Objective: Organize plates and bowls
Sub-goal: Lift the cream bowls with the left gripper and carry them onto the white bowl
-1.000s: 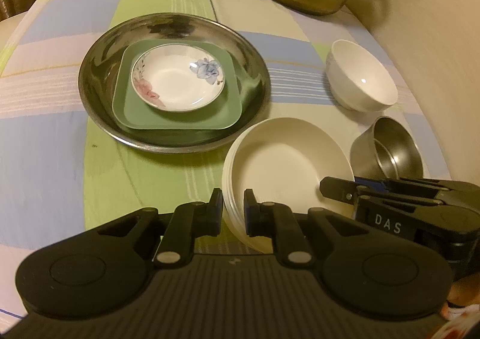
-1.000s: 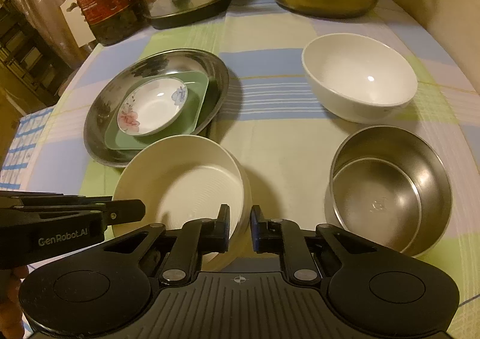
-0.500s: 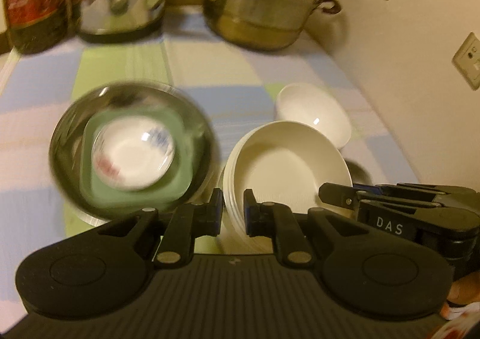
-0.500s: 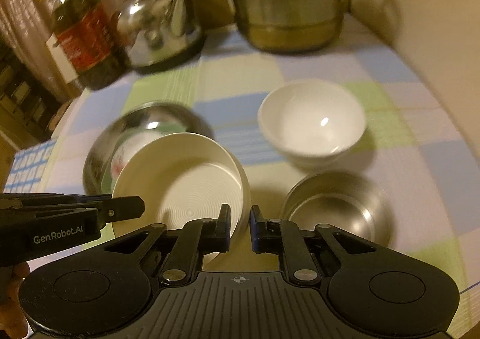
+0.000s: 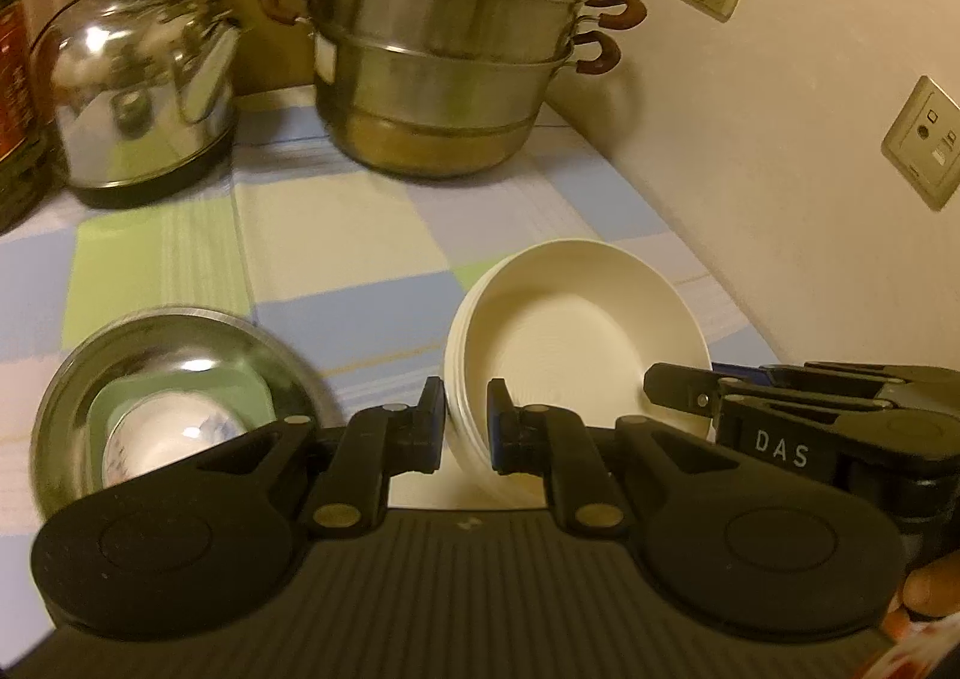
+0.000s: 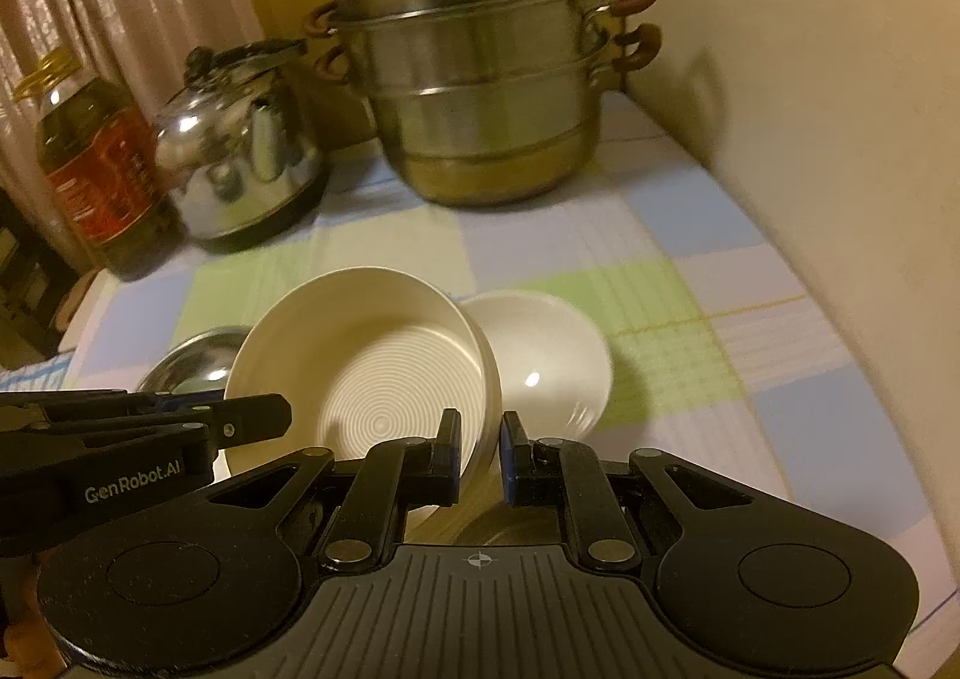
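Stack of cream plates (image 5: 576,343) held tilted above the bench (image 5: 360,235), clear of the cloth. Your left hand-held gripper (image 5: 467,427) clamps its near-left rim; your right hand-held gripper (image 6: 480,454) clamps the opposite rim. White bowl (image 6: 546,361) just behind; steel basin (image 5: 180,343) left.

Left gripper (image 5: 467,418): angled downward toward the table, jaws drawn nearly together, pinching the near rim of a stack of cream plates (image 5: 576,331) on its left side. Right gripper (image 6: 480,451): angled downward likewise, jaws nearly closed on the opposite, right-hand rim of the same stack. The two grippers lie side by side, fingers pointing the same way, the stack carried between them, tilted and clear of the tablecloth. A fingertip of the person's right hand (image 5: 930,589) shows behind the right gripper's body.
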`<state>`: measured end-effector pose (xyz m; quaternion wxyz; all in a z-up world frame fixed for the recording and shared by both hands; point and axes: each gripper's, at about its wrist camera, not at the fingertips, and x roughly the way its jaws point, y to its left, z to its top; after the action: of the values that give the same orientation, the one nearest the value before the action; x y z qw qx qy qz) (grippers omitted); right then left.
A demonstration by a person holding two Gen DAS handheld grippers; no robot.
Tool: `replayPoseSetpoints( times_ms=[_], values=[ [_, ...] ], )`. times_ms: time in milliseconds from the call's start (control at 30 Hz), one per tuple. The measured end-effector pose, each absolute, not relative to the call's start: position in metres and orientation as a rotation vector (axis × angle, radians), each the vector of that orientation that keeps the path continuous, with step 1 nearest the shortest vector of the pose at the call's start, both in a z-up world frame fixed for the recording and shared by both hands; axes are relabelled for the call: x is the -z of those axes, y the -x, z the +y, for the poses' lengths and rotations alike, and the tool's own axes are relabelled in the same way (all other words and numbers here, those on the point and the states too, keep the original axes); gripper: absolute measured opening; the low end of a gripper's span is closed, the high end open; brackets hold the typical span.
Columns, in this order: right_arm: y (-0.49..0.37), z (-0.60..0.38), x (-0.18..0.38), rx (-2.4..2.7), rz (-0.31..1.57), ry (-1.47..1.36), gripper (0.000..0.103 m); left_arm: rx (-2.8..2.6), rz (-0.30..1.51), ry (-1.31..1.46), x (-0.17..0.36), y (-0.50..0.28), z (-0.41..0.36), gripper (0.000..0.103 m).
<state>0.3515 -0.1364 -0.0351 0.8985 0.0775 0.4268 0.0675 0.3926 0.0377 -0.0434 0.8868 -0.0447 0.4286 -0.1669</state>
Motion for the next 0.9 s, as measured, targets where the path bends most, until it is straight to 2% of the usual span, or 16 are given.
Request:
replayPoseSetpoints(
  times_ms=[433,900],
  values=[
    [-0.406,-0.172,0.038,-0.072,0.933,-0.196,0.013,0.379,0.945,0.11,0.055,-0.444,0.006,0.012],
    [-0.434,-0.177,0.063,-0.06,1.049,-0.208,0.012,0.362,1.022,0.099,0.078,-0.46,-0.001,0.012]
  ],
)
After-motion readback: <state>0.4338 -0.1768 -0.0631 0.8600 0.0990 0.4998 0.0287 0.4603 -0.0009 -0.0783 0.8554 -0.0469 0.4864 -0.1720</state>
